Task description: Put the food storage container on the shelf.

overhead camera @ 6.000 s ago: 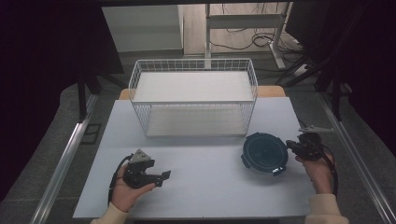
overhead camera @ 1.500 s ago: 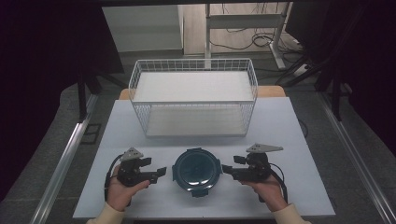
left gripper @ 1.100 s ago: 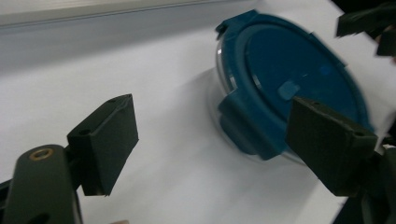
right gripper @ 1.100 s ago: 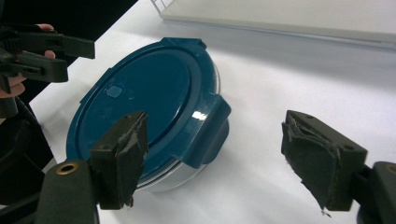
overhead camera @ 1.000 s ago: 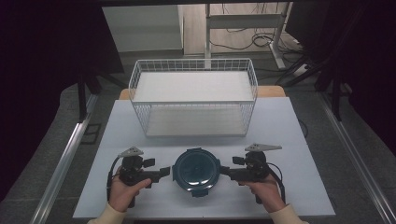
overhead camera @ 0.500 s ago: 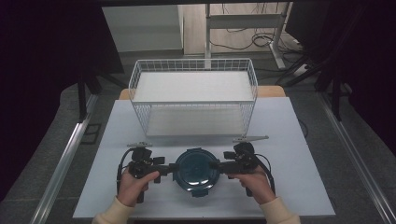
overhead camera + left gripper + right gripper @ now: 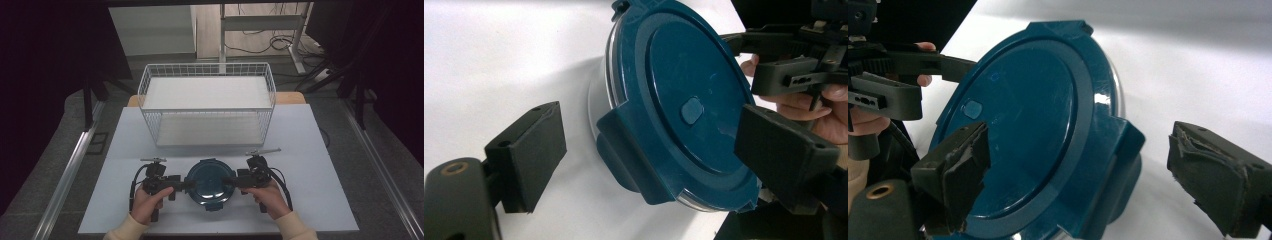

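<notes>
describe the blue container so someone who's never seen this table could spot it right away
Start at the white wire basket at the back of the white table. In front of it, near the front edge, sits the round dark blue lidded container, between two handheld black grippers. It is the table's one round blue thing.

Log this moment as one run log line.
container: table, lid on | left gripper: open, at latch | right gripper: open, at latch | basket: behind
</notes>
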### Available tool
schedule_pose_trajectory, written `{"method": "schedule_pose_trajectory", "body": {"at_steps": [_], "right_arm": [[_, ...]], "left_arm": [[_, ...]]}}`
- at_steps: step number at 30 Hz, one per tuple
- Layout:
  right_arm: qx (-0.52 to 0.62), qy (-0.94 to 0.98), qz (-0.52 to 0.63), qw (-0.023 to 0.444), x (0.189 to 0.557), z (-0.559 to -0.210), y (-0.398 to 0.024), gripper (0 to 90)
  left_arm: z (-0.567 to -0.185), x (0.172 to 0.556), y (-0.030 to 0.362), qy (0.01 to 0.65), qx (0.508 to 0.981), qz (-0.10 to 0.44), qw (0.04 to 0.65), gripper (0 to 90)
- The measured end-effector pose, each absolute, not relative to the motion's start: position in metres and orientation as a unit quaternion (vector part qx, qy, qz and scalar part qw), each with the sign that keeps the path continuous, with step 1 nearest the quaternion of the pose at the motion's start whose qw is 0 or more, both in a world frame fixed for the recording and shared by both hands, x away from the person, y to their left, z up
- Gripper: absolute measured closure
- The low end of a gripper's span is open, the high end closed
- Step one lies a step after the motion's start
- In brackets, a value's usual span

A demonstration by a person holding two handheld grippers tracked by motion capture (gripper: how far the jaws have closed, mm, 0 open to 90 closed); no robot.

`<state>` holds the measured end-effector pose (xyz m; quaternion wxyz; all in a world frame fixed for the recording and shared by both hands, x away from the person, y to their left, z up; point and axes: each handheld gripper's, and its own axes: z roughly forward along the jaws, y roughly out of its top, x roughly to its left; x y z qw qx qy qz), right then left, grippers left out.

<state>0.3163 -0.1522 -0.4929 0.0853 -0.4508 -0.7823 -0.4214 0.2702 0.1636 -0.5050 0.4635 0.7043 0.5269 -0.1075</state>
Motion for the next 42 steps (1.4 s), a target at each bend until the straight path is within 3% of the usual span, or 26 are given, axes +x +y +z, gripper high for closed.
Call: {"method": "schedule_pose_trajectory", "body": {"at_steps": [13,22,33,42], "right_arm": [[-0.469,-0.768,-0.413,0.140,0.317,-0.510,-0.146,11.4],[-0.493,-0.749,-0.411,0.168,0.316,-0.509,-0.150,21.3],[-0.498,-0.730,-0.436,0.170,0.309,-0.506,-0.162,32.1],[-0.499,-0.723,-0.448,0.166,0.304,-0.504,-0.165,35.5]], "left_arm": [[-0.521,0.270,0.150,0.525,0.705,-0.142,0.456,17.3],[-0.525,0.270,0.152,0.537,0.681,-0.167,0.468,26.7],[-0.518,0.265,0.150,0.550,0.672,-0.156,0.471,31.8],[-0.513,0.262,0.152,0.555,0.666,-0.154,0.474,35.7]]}}
